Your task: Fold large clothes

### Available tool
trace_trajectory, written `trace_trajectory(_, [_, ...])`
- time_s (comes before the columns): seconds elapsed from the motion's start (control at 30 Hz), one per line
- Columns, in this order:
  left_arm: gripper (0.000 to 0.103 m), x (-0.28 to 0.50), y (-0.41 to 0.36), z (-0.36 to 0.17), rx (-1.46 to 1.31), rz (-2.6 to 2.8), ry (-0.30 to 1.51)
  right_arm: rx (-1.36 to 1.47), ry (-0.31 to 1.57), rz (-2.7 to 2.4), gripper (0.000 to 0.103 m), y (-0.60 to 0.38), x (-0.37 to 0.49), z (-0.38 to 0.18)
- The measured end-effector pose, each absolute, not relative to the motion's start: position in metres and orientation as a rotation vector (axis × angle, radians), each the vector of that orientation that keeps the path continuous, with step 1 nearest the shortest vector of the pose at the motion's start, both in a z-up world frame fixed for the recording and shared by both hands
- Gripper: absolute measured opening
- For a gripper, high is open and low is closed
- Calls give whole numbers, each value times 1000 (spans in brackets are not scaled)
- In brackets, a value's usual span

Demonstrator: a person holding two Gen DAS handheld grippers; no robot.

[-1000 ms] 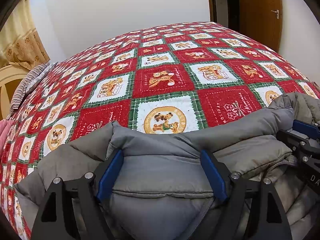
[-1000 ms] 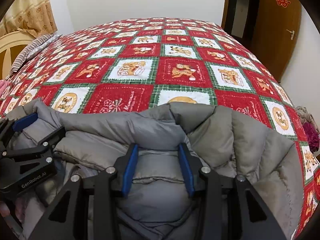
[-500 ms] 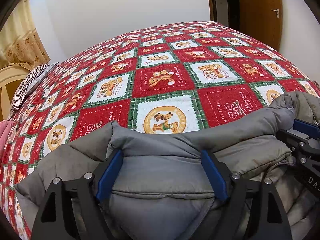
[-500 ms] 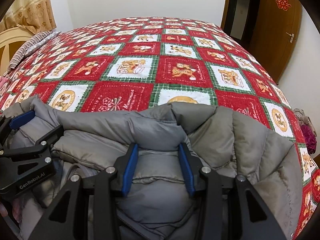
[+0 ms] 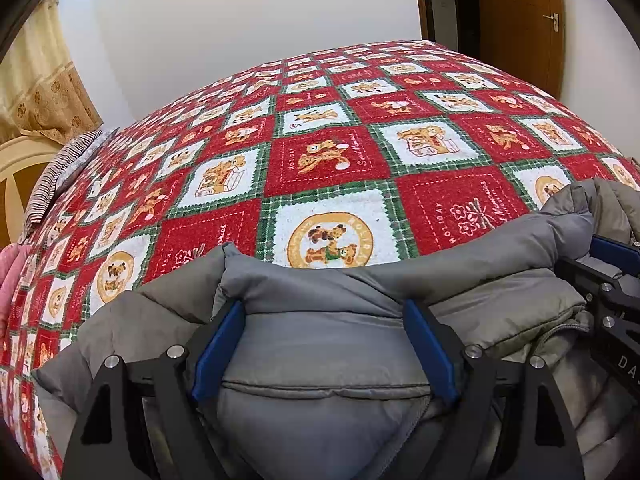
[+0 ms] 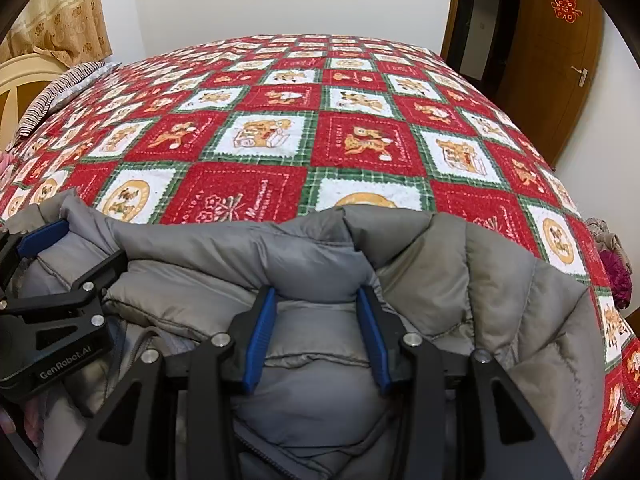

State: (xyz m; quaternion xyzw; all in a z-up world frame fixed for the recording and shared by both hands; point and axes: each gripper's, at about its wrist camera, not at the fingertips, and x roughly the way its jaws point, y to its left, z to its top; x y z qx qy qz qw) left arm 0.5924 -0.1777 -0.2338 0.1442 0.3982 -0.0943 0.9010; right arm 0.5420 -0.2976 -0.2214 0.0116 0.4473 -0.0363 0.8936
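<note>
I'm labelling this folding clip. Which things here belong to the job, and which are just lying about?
Job:
grey puffer jacket
left hand-held gripper
right hand-held gripper

Lying about:
striped cloth
pink cloth
dark red cloth

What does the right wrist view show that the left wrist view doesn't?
Only the right wrist view: a dark red bundle of cloth at the bed's right edge, and the left gripper seen from the side.

Only the left wrist view: the right gripper from the side.

Both: the grey padded jacket bunched between each gripper's own jaws, the red patchwork bedspread, the striped pillow and the wooden door.
</note>
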Motion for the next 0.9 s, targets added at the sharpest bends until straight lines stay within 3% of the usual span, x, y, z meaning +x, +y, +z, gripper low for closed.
trace_trajectory(0.47, [89,596,-176,-223,330,-163,852,6,943,-70,48,-296,544,-220])
trace_trajectory(0.53, [89,588,-168,-200,313,-158,838,37,970,-32,60,-303,541,-209])
trace_trajectory(0.57, [89,578,-160,-184,299,-166,809,45,976,-35,77,-306,537,-204])
trace_trajectory(0.6, [89,565,-150,-167,282,-180,779,67,970,-40,88,-312,528,-194])
trace_trajectory(0.73, [89,494,-104,-135,271,-196,737,127,910,-34,90,-337,464,-159])
trace_trajectory(0.9, [90,381,-36,-175,340,-141,798,176,951,-92,91,-362,361,-172])
